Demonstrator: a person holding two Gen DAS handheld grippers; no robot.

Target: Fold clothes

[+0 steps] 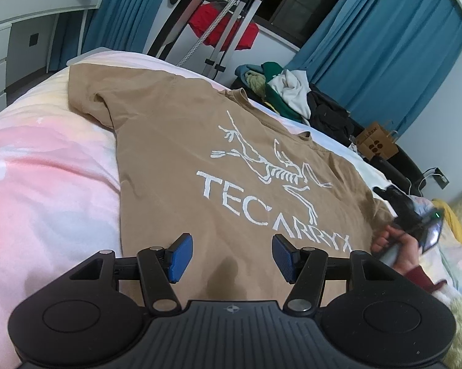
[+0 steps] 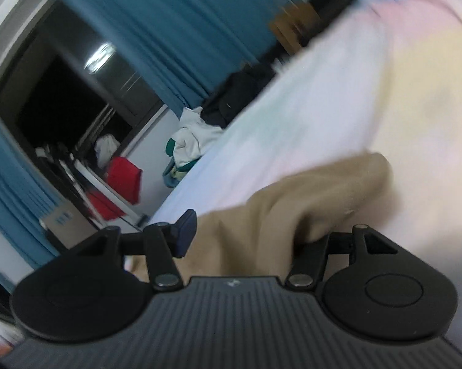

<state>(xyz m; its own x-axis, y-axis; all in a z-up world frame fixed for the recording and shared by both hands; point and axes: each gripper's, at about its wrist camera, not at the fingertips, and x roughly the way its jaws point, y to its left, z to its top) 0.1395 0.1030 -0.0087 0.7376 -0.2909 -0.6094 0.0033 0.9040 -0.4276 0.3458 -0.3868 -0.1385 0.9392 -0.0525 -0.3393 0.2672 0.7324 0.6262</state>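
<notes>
Right now the tan T-shirt (image 1: 231, 166) lies spread flat on the bed (image 1: 46, 169), its white printed logo (image 1: 274, 190) facing up. The left gripper (image 1: 232, 256) hovers just above the shirt's lower hem, its jaws spread wide and grasping nothing, with the cloth visible between the blue pads (image 1: 181, 256). Beside the shirt's far sleeve, a hand (image 1: 400, 246) in a dark red cuff holds the right gripper (image 2: 240, 233). In the blurred right wrist view, a bunched fold of the tan cloth rises between that gripper's jaws, which stand apart; the cloth hides one finger, so whether they pinch it I cannot tell. Beyond the shirt's collar, a heap of clothes (image 1: 286, 92) sits past the bed's edge before blue curtains (image 1: 384, 46).
</notes>
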